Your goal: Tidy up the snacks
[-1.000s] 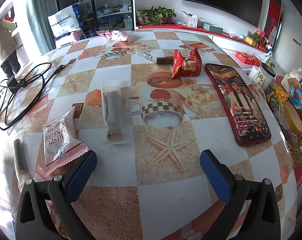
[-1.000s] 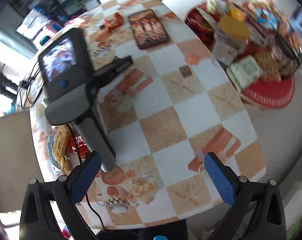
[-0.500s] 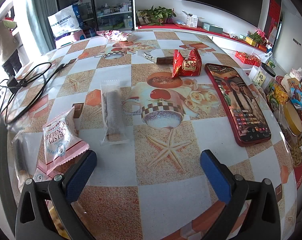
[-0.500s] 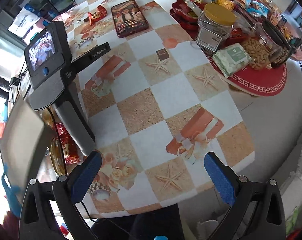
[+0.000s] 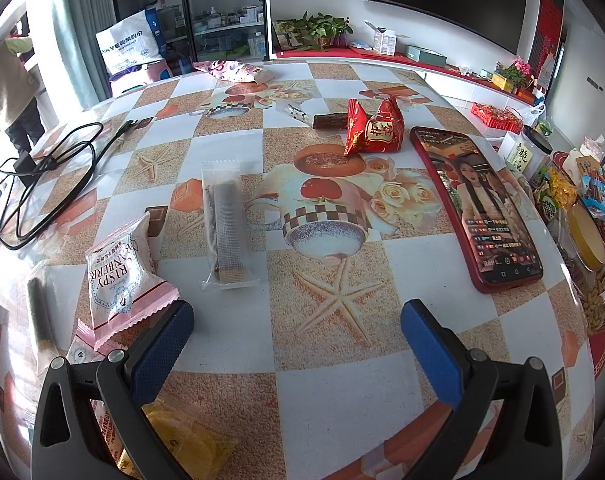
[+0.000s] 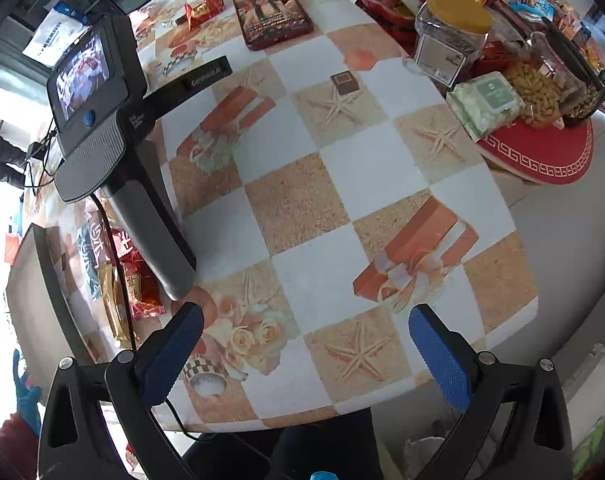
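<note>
Loose snacks lie on the patterned table (image 5: 342,396). A pink cranberry crisp packet (image 5: 120,280) sits just beyond my left gripper's left finger. Further off lies a clear-wrapped wafer bar (image 5: 227,224), with a red packet (image 5: 374,128) and a dark bar (image 5: 329,120) at the back. A yellow packet (image 5: 186,436) lies under my open left gripper (image 5: 296,344), which holds nothing. My right gripper (image 6: 308,348) hovers open over the table's near edge. The left gripper's body (image 6: 114,128) rests at the left, beside red and gold packets (image 6: 130,284).
A red phone (image 5: 476,204) with a lit screen lies at the right. A red round tray (image 6: 542,156) holds a yellow-lidded jar (image 6: 450,36), peanuts, wipes and wrapped snacks. A black cable (image 5: 50,176) coils at the table's left. A person stands far left.
The left view barely changes; the yellow packet now shows beneath its fingers. The right gripper has swung over the table, bringing the tray and jar nearer and the left device larger.
</note>
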Motion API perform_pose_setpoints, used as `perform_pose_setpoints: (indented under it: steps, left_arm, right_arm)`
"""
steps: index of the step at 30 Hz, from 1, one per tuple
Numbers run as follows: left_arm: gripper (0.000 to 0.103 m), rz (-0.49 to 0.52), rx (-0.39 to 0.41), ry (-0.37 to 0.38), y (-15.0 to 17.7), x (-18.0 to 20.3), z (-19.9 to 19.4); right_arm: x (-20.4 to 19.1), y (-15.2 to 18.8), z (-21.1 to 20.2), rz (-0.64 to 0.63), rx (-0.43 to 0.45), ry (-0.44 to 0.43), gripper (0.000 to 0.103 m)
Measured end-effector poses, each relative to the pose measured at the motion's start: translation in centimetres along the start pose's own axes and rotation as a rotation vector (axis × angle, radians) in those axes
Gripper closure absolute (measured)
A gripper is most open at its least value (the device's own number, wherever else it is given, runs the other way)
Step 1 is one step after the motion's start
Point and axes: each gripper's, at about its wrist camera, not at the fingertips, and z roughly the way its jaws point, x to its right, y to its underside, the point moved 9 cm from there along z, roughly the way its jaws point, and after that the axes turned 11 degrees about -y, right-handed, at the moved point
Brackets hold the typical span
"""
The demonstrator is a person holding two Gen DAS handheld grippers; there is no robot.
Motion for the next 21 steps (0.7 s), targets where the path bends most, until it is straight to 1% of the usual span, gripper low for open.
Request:
perform_pose_setpoints:
  steps: [4, 7, 13, 14, 15, 21]
  left_arm:
    - [0.000, 0.000, 0.000, 0.000, 0.1, -0.4, -0.1]
    - [0.000, 0.000, 0.000, 0.000, 0.0, 0.1, 0.0]
    - [0.000, 0.000, 0.000, 0.000, 0.0, 0.1, 0.0]
    - [0.000, 0.000, 0.000, 0.000, 0.1, -0.7, -0.2]
    - [0.000, 0.000, 0.000, 0.000, 0.0, 0.1, 0.0]
    - [0.000, 0.000, 0.000, 0.000, 0.0, 0.1, 0.0]
  right_arm:
    - [0.1, 0.0, 0.5, 0.005, -0.008, -0.010, 0.000]
    - [0.1, -0.1, 0.7, 0.011, -0.021, -0.027, 0.000]
    - [0.7, -1.0, 0.6, -0.008, -0.005, -0.024, 0.000]
    - [0.9, -1.0, 0.7, -0.011, -0.005, -0.023, 0.000]
    - [1.0, -1.1, 0.8, -0.013, -0.009, -0.026, 0.000]
    - [1.6, -2.1, 2.8, -0.041, -0.032, -0.031, 0.000]
